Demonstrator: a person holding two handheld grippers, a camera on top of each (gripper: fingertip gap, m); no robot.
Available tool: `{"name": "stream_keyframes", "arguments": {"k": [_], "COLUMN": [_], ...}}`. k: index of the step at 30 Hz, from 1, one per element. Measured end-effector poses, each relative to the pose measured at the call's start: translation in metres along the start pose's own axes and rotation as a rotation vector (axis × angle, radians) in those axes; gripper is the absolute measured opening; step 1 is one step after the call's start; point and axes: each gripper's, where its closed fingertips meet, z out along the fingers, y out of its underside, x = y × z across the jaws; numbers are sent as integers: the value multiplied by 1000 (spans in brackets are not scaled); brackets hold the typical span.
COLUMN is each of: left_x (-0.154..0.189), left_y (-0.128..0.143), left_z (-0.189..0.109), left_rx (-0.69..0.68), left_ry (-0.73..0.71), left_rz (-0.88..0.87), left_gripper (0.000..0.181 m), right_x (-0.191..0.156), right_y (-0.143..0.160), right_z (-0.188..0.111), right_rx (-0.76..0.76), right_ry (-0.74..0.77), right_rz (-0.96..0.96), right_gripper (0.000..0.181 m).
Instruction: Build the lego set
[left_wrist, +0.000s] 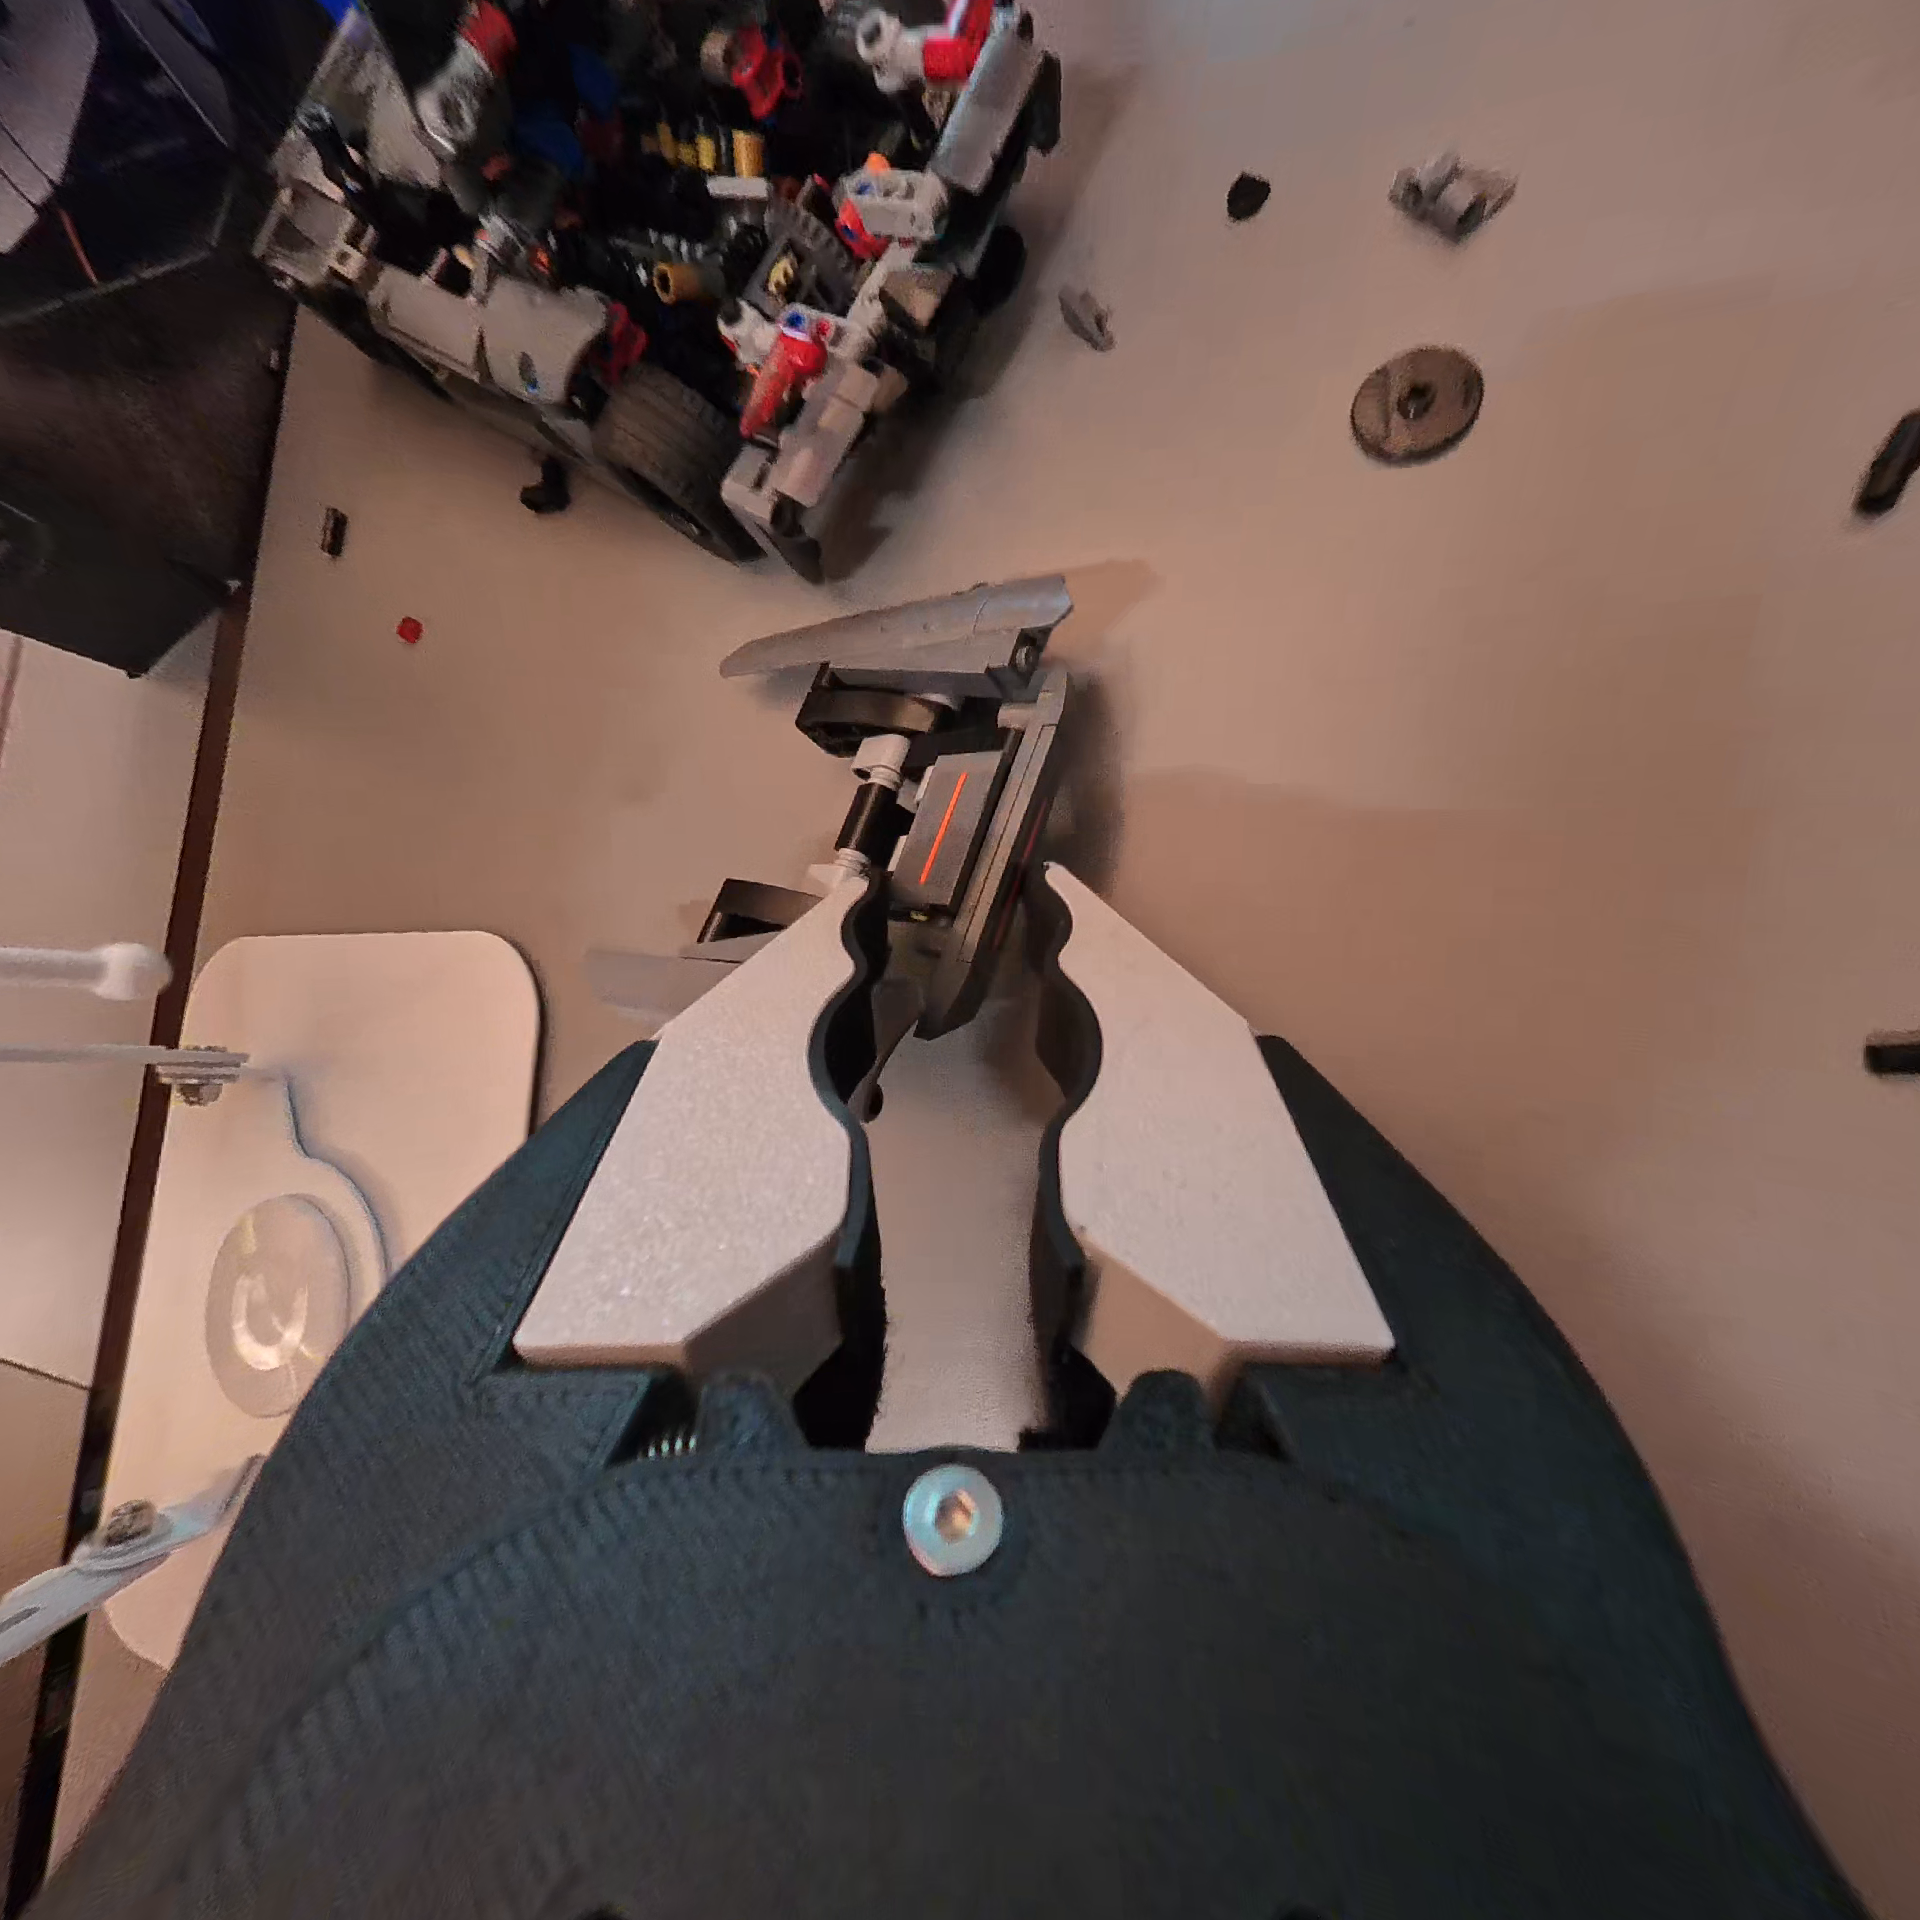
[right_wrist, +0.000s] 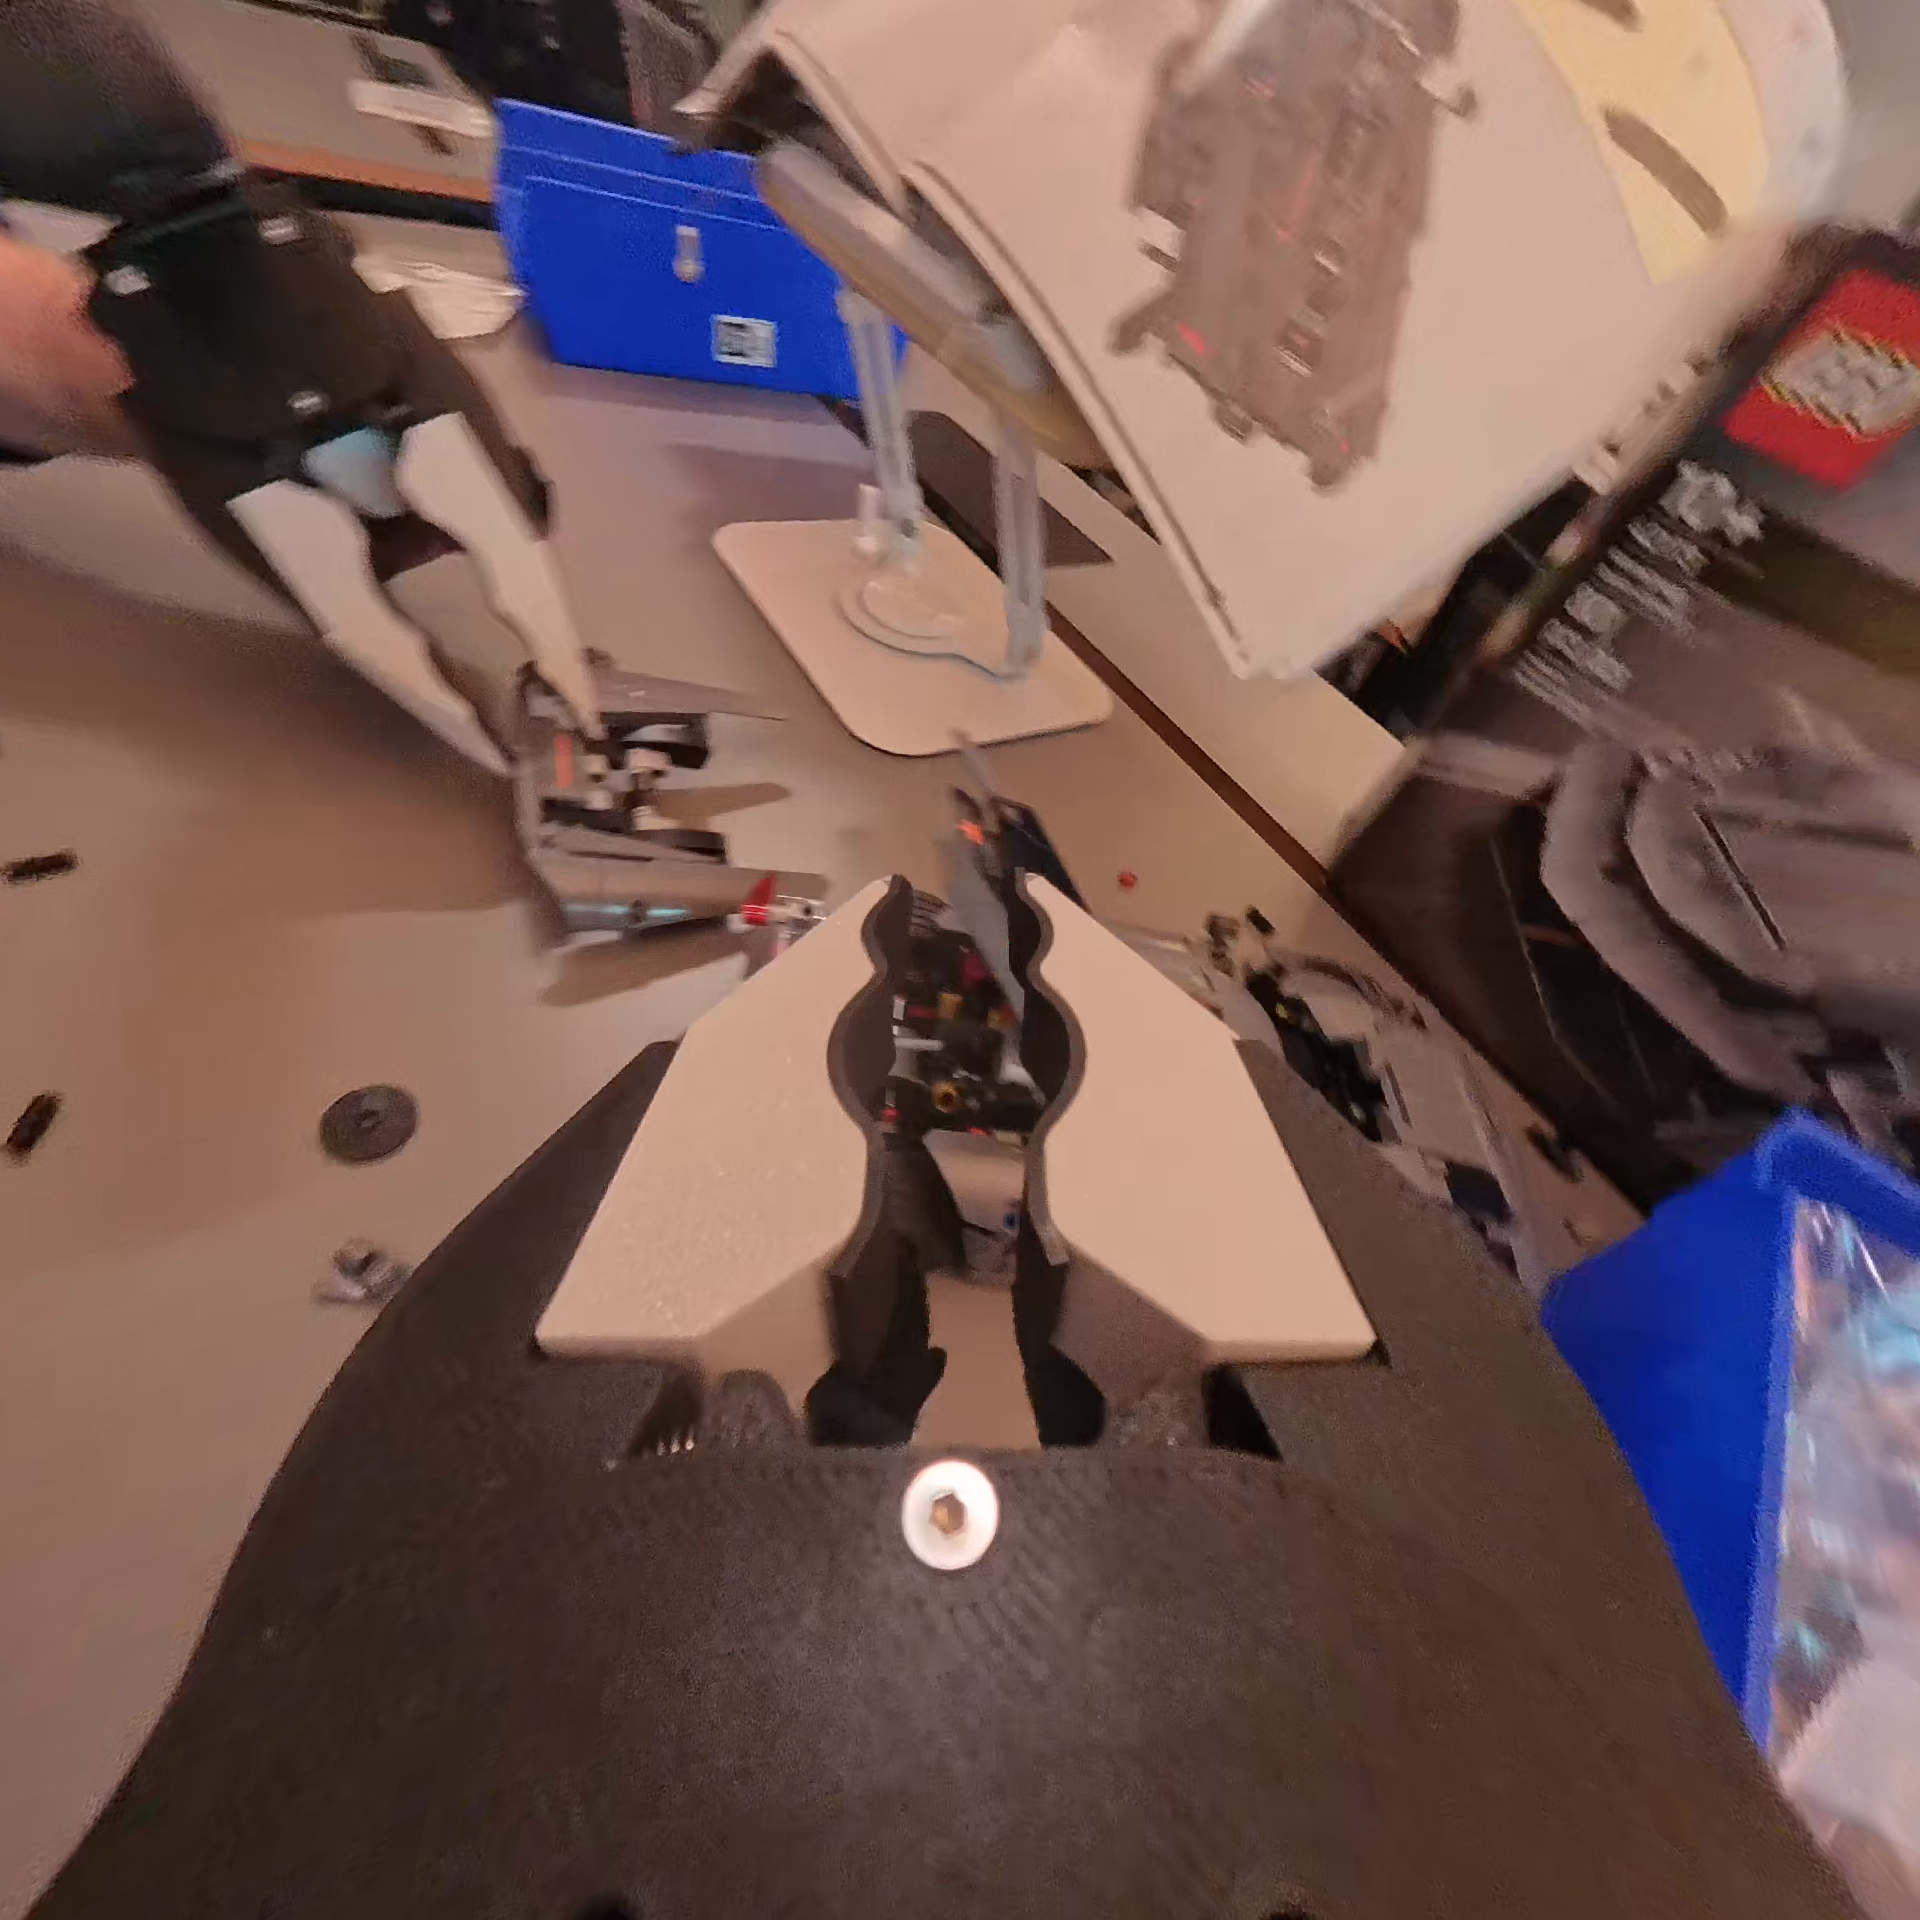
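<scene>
A: Two grippers are working over the pale table (left_wrist: 1455, 831). Starting at the far left of the left wrist view, a flat stand base (left_wrist: 343, 1049) is lying at the table's edge, and just right of it the left gripper (left_wrist: 951, 883) is closing its pale fingers (left_wrist: 727, 1091) around a small grey-and-black wing assembly (left_wrist: 935, 790) with an orange stripe.

B: Is it gripping, or only bracketing it?

A: The tips are pressing either side of the piece's near end, so it is gripping. Beyond it the big lego vehicle (left_wrist: 665, 270) is sitting toward the table's far edge, and to the right a dark round disc (left_wrist: 1415, 403) and a few loose bits are lying well apart.

B: And in the right wrist view?

A: From the left: the left gripper (right_wrist: 551, 727) is coming down on the wing assembly (right_wrist: 623, 810). In the middle the right gripper (right_wrist: 956, 894) is hovering over the vehicle (right_wrist: 966, 1018), its jaws standing slightly apart and holding nothing I can make out. An instruction booklet (right_wrist: 1091, 260) is resting on the stand above, and a blue bin (right_wrist: 1683, 1351) is sitting at the right.
</scene>
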Motion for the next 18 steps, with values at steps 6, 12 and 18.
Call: {"name": "stream_keyframes", "arguments": {"k": [6,12,18], "left_x": [-10,-16,-10], "left_y": [-21,-50,-85], "left_z": [-15,-26,-16], "left_rx": [56,164,223], "left_ry": [23,71,152], "left_rz": [-39,-143,-193], "left_gripper": [23,23,23], "right_x": [-54,-77,-83], "right_y": [-23,-8,2], "right_z": [4,20,38], "right_rx": [32,-14,-66], "right_ry": [-102,-180,-91], "right_rz": [-268,-256,-372], "right_gripper": [15,48,52]}}
